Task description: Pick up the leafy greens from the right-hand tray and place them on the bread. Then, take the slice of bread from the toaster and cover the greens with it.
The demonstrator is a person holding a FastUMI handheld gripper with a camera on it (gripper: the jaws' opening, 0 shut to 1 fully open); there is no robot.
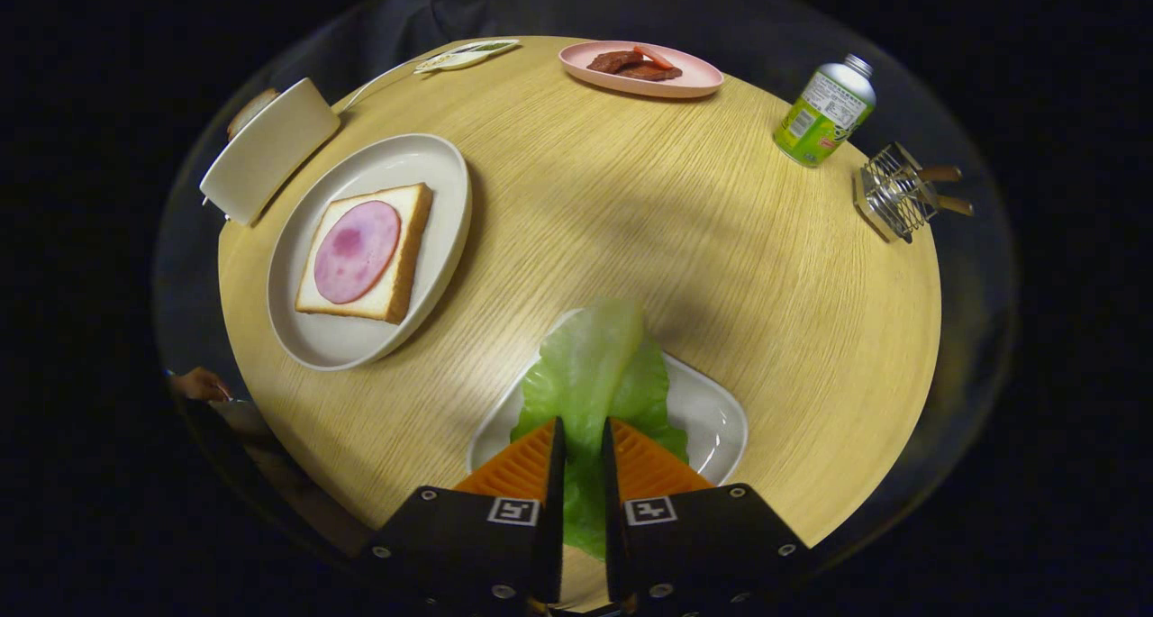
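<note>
My gripper [584,428] is shut on a green lettuce leaf [587,369], which passes between both fingers and fans out ahead of them. The leaf hangs over a white tray [716,414] that lies just beyond the fingers. Further off to the left, a slice of bread [396,266] topped with a round pink slice of ham [356,250] lies on a white oval plate [396,162]. Behind that plate stands a white toaster [268,149] with a slice of bread [249,109] poking out of its top.
A pink plate [694,84] with pieces of meat sits at the far side of the round wooden table [685,239]. A green bottle [826,113] and a wire rack with wooden handles [901,194] stand at the far right. A flat white item [464,56] lies at the far left edge.
</note>
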